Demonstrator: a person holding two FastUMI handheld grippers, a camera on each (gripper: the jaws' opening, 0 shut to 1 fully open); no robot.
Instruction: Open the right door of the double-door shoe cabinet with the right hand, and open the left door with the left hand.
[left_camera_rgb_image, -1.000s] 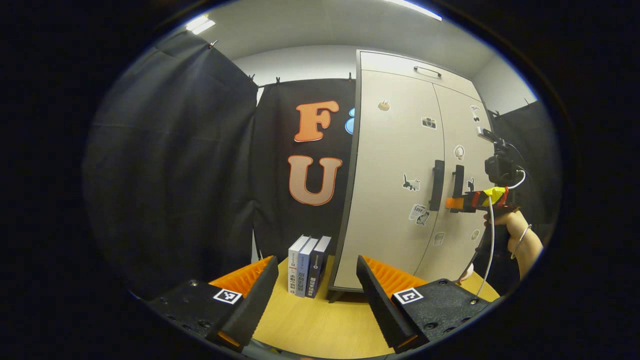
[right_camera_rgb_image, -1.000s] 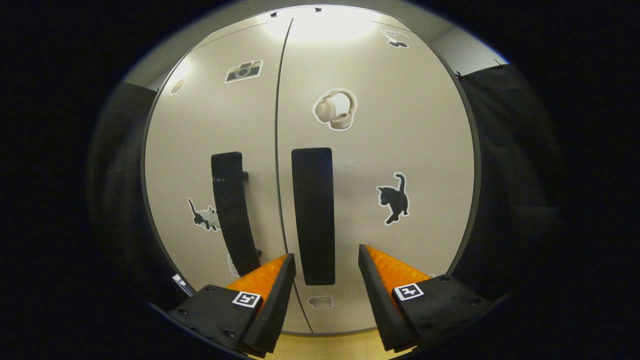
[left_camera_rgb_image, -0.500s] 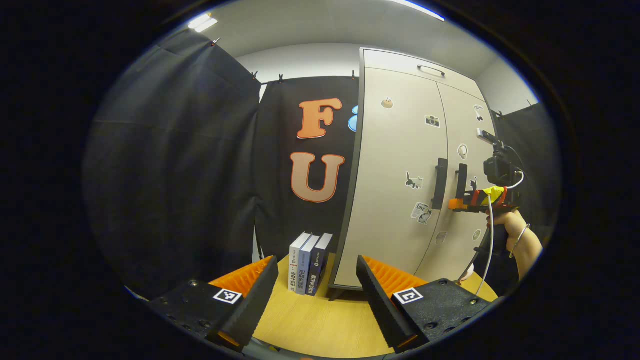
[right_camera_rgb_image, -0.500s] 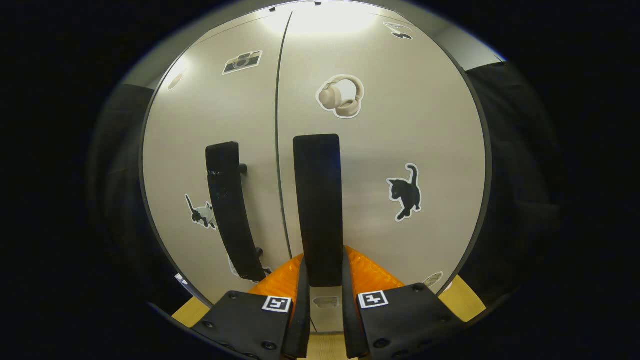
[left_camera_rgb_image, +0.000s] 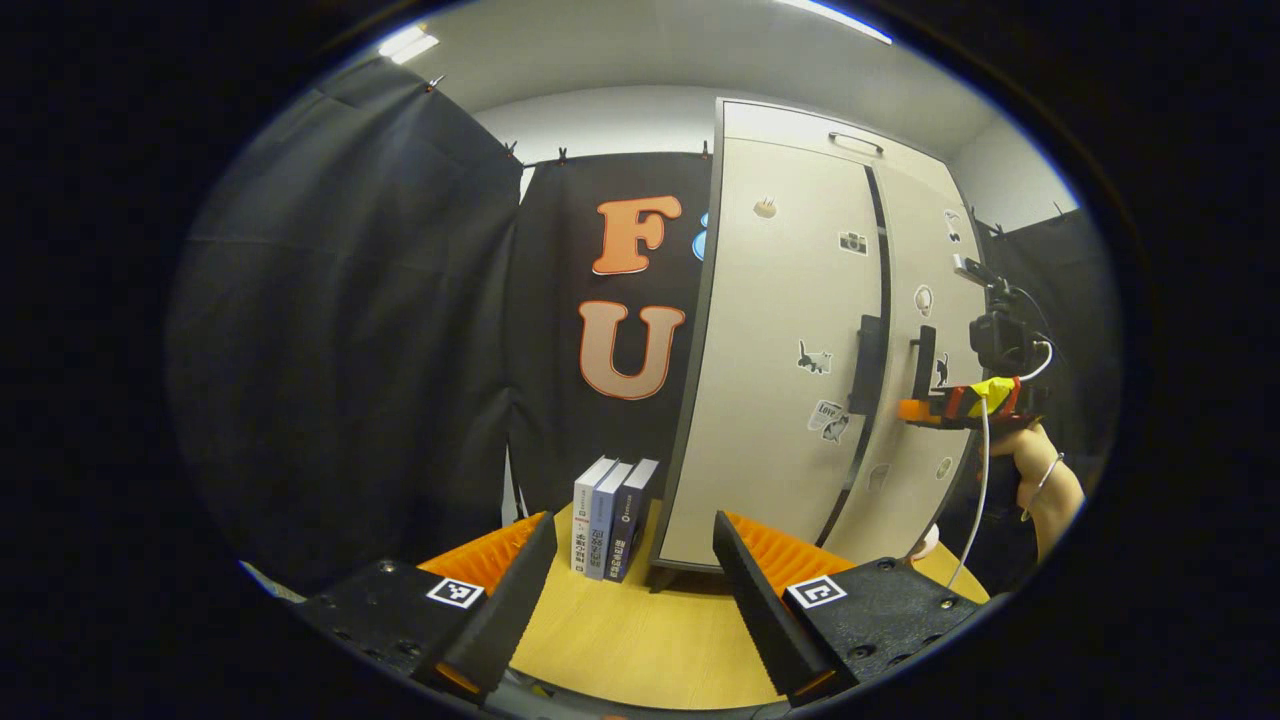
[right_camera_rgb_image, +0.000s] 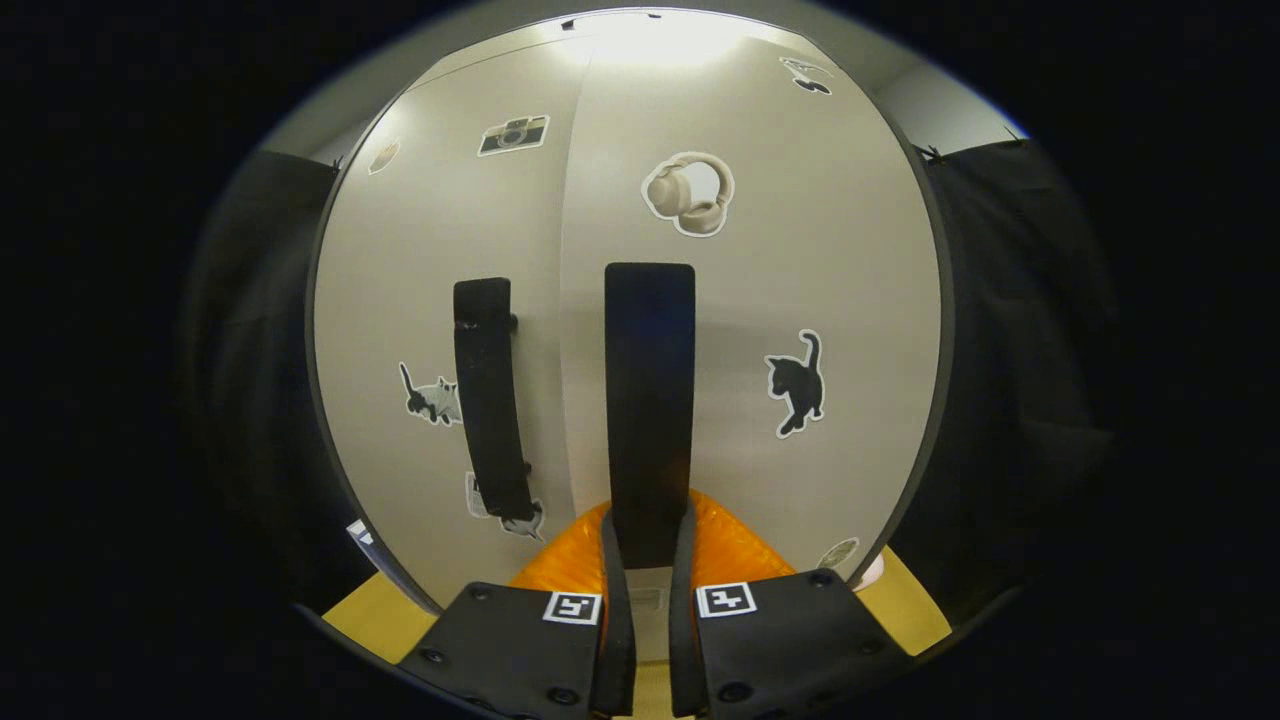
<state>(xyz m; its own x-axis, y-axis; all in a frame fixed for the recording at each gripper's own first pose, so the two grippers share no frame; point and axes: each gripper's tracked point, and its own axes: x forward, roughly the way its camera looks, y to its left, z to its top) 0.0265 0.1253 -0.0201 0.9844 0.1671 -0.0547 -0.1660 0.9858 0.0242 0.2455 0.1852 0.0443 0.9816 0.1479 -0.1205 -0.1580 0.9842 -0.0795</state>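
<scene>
As the pull begins: right claw (right_camera_rgb_image: 648, 590) is clamped on the right handle (right_camera_rgb_image: 650, 400), both fingers pressing it.
Right door (left_camera_rgb_image: 925, 330): now cracked off the cabinet (left_camera_rgb_image: 800, 130), a dark gap where the seam sat closed a second ago.
Left door (left_camera_rgb_image: 780, 350): shut, its handle (right_camera_rgb_image: 490, 390) just left of the right claw.
Left claw (left_camera_rgb_image: 632, 575): spread wide, empty, well short of the cabinet, as before.
Judgement: first door started; second waits.
</scene>
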